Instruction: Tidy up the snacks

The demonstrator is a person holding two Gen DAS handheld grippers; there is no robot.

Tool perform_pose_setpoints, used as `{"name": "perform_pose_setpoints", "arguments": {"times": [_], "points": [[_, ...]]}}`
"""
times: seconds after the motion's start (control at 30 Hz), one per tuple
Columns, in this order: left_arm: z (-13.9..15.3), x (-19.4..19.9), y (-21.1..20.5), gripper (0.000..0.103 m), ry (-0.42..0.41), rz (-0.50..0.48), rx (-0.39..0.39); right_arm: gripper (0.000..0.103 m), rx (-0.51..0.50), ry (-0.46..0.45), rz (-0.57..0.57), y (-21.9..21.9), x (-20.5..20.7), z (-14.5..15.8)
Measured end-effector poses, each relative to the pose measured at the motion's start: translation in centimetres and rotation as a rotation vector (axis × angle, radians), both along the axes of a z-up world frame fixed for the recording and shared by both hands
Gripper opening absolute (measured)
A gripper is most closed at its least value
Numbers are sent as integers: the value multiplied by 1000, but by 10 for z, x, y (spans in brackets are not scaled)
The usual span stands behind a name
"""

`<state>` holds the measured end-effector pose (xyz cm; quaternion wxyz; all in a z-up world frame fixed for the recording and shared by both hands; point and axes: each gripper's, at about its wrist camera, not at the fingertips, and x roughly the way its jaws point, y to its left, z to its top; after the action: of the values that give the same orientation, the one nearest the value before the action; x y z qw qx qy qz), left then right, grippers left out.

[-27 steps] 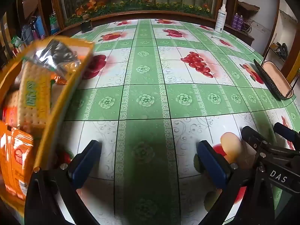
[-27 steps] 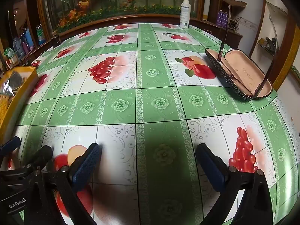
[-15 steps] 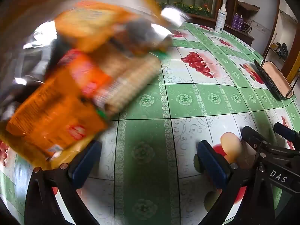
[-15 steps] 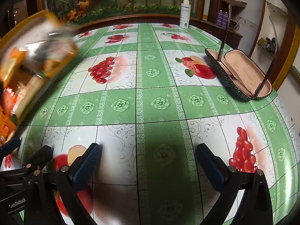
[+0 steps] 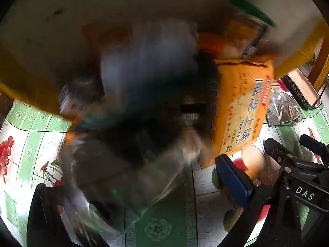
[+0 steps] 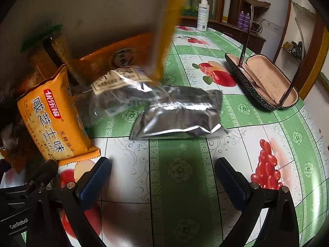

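Both the left gripper and right gripper gape empty above the green fruit-print tablecloth, beside an orange biscuit packet and a silver foil pouch.

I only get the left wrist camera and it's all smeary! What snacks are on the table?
Observer: In the right wrist view, a silver foil packet lies flat on the tablecloth, sharp and clear.
Child: What's next to the orange biscuits?
Observer: A clear bag with dark contents sits right beside the orange biscuit packet.
Child: Is the right claw holding a snack?
Observer: No. The right claw is open, with only tablecloth between its pads.
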<state>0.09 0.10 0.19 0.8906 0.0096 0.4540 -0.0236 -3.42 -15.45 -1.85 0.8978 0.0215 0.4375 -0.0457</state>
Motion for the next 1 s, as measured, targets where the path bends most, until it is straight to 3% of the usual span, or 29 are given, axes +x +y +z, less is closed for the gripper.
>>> {"name": "perform_pose_setpoints", "arguments": {"times": [1.0], "points": [[-1, 7, 3, 103, 0, -1, 0, 102, 0, -1, 1, 0, 0, 0]]}}
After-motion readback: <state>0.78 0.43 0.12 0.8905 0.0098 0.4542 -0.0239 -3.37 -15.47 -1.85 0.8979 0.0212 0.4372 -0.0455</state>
